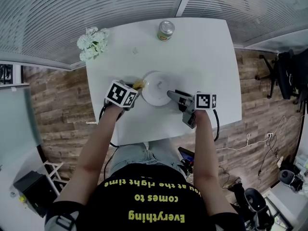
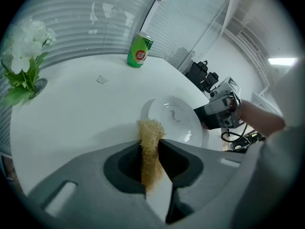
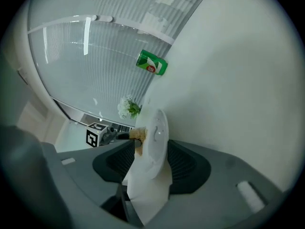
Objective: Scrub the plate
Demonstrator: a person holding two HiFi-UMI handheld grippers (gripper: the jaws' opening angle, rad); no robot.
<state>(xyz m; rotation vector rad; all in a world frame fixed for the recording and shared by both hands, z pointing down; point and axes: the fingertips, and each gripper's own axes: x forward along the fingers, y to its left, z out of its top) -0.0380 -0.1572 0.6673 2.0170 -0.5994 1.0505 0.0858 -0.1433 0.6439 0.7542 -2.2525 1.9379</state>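
A white plate (image 1: 153, 87) sits at the middle of the white table (image 1: 202, 57). My right gripper (image 1: 172, 95) comes in from the right, turned on its side, and is shut on the plate's right rim. In the right gripper view the plate (image 3: 157, 128) stands edge-on between the right gripper's (image 3: 151, 147) jaws. My left gripper (image 1: 134, 89) is shut on a tan fibrous scrubber (image 1: 140, 84), whose tip rests at the plate's left rim. In the left gripper view the scrubber (image 2: 150, 128) sticks out of the left gripper (image 2: 150, 144) toward the plate (image 2: 176, 120).
A green drink can (image 1: 165, 30) stands near the table's far edge. A bunch of white flowers (image 1: 94, 43) sits at the far left corner. A small scrap (image 2: 101, 79) lies on the table beyond the plate. Wood floor and an office chair (image 1: 284, 73) surround the table.
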